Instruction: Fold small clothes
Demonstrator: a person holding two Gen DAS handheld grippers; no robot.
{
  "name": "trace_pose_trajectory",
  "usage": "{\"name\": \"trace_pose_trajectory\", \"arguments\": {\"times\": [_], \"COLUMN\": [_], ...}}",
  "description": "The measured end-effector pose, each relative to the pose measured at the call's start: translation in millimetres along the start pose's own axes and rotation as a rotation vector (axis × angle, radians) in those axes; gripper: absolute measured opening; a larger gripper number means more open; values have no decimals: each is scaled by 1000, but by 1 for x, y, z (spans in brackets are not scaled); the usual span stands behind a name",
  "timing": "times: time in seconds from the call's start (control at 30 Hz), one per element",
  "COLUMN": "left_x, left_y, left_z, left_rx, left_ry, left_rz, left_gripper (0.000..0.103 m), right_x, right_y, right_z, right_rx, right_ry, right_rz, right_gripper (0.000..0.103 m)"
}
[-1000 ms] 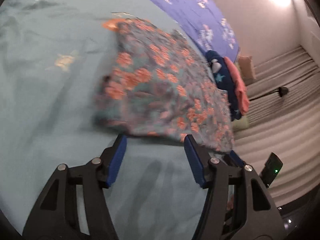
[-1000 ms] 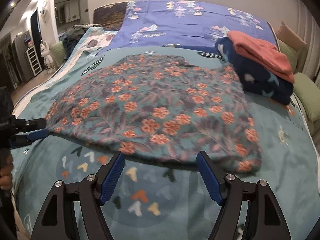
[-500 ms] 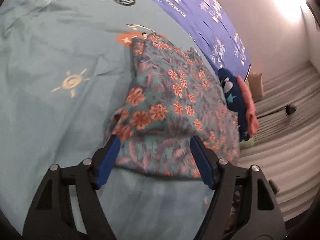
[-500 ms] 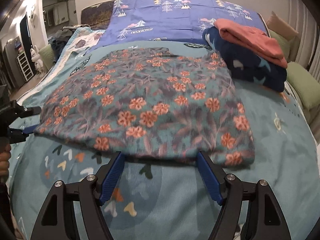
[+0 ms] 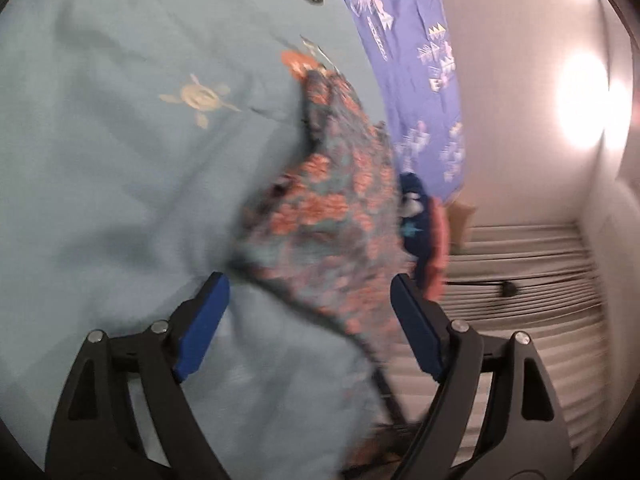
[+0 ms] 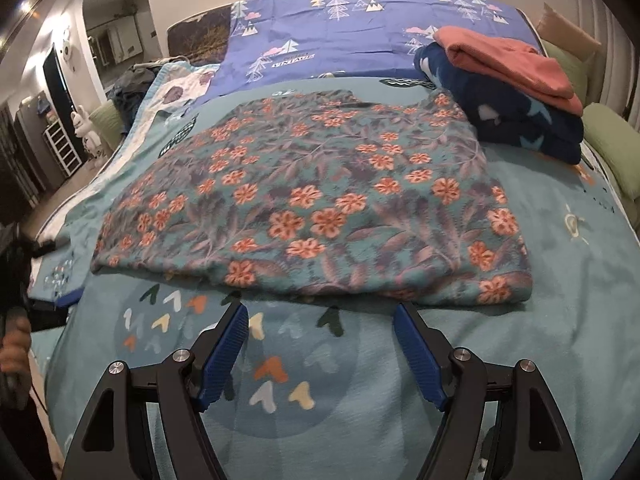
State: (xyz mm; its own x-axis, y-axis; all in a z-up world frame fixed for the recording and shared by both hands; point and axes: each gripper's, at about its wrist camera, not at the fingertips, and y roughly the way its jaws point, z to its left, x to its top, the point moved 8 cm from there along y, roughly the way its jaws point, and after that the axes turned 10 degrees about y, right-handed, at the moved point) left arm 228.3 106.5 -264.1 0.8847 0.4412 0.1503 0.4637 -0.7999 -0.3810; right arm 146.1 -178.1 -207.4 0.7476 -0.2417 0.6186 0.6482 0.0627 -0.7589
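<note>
A teal floral garment with orange flowers [image 6: 320, 208] lies folded flat on the teal bedspread [image 6: 360, 400]. My right gripper [image 6: 320, 316] is open and empty, its blue fingertips just short of the garment's near edge. In the blurred left wrist view the garment [image 5: 332, 216] lies ahead of my left gripper [image 5: 308, 284], which is open and empty at the garment's end. The hand holding the left gripper shows at the left edge of the right wrist view [image 6: 16, 344].
A stack of folded clothes, dark blue [image 6: 516, 116] under coral pink [image 6: 508, 60], sits at the back right beside the garment. A purple sheet [image 6: 360, 24] covers the bed's head. Green pillows [image 6: 616, 152] lie at the right edge. Curtains [image 5: 532, 280] hang beyond the bed.
The right gripper has moved closer to the garment's near edge. The left gripper has swung and tilted, its view now blurred, and has drawn back a little from the garment's end.
</note>
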Motion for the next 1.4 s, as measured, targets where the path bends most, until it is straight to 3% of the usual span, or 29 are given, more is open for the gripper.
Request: {"name": "trace_pose_trajectory", "arguments": {"times": [0.17,0.4,0.47,0.53,0.57,0.63,0.77,0.9,1.0,1.23,1.33,1.4], "left_x": [6,15,17,18,18,19,19,9,-2,-36,-52,-59], "left_y": [18,14,16,18,21,23,12,-4,8,56,70,81], "left_z": [-11,-12,-15,-8,-4,0,-29,-98,-145,-195,-198,-195], "left_rx": [-2,-68,-84,-86,-103,-97,32,201,264,334,355,367], "left_ry": [30,-12,8,-17,-38,-58,119,448,642,887,955,972], "left_rz": [30,-32,-42,-51,-49,-78,-181,-315,-336,-327,-324,-297], "left_gripper": [93,93,78,27,16,13,12,10,10,6,6,6], "right_x": [1,-1,-2,-3,-3,-3,3,22,48,147,183,196], "right_y": [-5,-4,-4,-3,-2,-3,-8,-20,-33,-68,-65,-42], "right_z": [-2,-1,2,7,8,12,14,18,24,40,79,114], "right_rx": [7,20,26,29,30,28,14,8,29,176,306,324], "right_ry": [14,34,30,18,10,-4,-26,-50,-75,-100,-227,-336], "right_rz": [-6,5,8,12,12,10,1,-40,-72,-132,-15,148], "right_gripper": [77,77,77,77,77,77,77,77,77,77,82,84]}}
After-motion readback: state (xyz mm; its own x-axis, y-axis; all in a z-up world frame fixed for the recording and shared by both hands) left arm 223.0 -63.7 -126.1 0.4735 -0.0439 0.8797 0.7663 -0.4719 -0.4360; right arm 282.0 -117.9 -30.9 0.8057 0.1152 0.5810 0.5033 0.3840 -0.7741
